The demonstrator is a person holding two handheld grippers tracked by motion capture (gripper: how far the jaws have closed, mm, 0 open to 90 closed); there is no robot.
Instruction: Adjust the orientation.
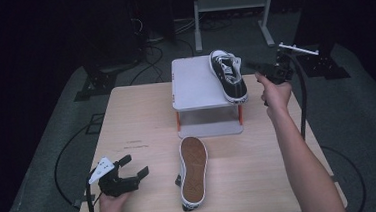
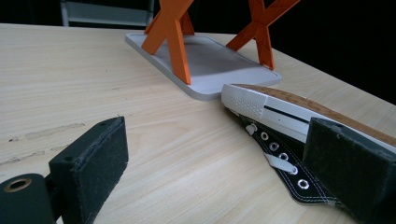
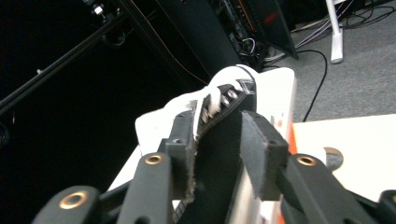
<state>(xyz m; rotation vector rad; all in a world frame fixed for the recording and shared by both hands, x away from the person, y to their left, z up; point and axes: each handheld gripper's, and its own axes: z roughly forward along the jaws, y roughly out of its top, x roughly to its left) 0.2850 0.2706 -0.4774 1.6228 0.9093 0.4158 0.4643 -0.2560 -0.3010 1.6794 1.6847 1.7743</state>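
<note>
A black sneaker with white laces (image 1: 229, 75) lies along the right edge of the grey stand's top shelf (image 1: 194, 85). My right gripper (image 1: 253, 67) reaches in from its right side. In the right gripper view the sneaker's black side wall and eyelets (image 3: 224, 93) stand between the jaws of the right gripper (image 3: 217, 126), whose pads sit apart and do not press, so it is open. A second sneaker (image 1: 193, 171) lies on the table with its brown sole showing. My left gripper (image 1: 135, 166) is open to its left. In the left gripper view that sneaker (image 2: 280, 112) lies beside the right pad (image 2: 345, 168).
The stand rests on orange crossed legs over a grey base plate (image 2: 215, 70) at the far middle of the wooden table (image 1: 137, 119). A cable trails from each gripper. Dark floor, cables and a metal frame (image 1: 229, 3) lie beyond the table.
</note>
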